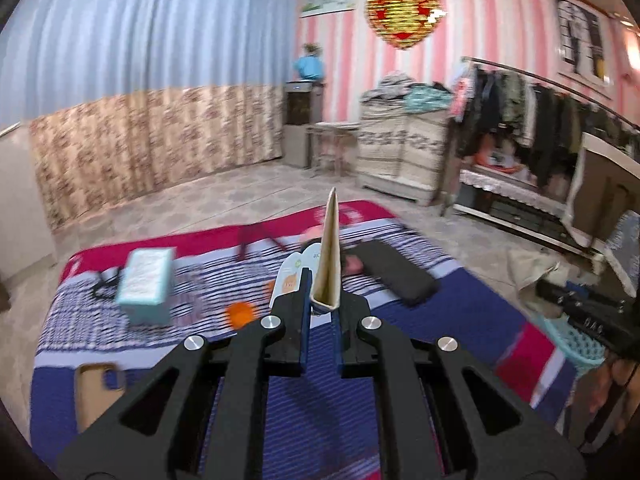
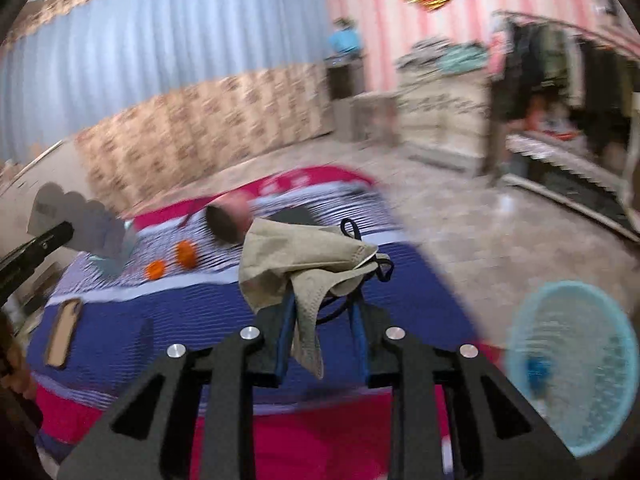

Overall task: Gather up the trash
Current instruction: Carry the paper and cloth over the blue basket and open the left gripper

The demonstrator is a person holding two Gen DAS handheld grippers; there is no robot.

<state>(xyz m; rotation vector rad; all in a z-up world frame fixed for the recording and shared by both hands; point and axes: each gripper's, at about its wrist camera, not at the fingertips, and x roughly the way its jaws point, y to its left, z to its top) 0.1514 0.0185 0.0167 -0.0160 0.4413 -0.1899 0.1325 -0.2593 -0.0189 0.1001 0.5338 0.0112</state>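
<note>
My left gripper (image 1: 326, 292) is shut on a flat beige paper packet (image 1: 330, 248) that stands on edge, with a white and orange printed card (image 1: 290, 276) beside it. In the right wrist view the left gripper (image 2: 40, 240) shows at the left edge with that wrapper (image 2: 76, 220) sticking out. My right gripper (image 2: 322, 308) is shut on a crumpled beige face mask (image 2: 296, 256) with black ear loops, held above the striped bed cover (image 2: 160, 320). A light blue mesh basket (image 2: 572, 364) stands on the floor at the lower right, beside the bed.
On the bed lie a teal box (image 1: 146, 280), small orange pieces (image 2: 186, 254), a black pouch (image 1: 394, 272), a tan phone case (image 2: 64, 332) and a pink cup-like thing (image 2: 230, 220). A clothes rack (image 1: 540, 120) and cabinets line the far wall. The view is blurred.
</note>
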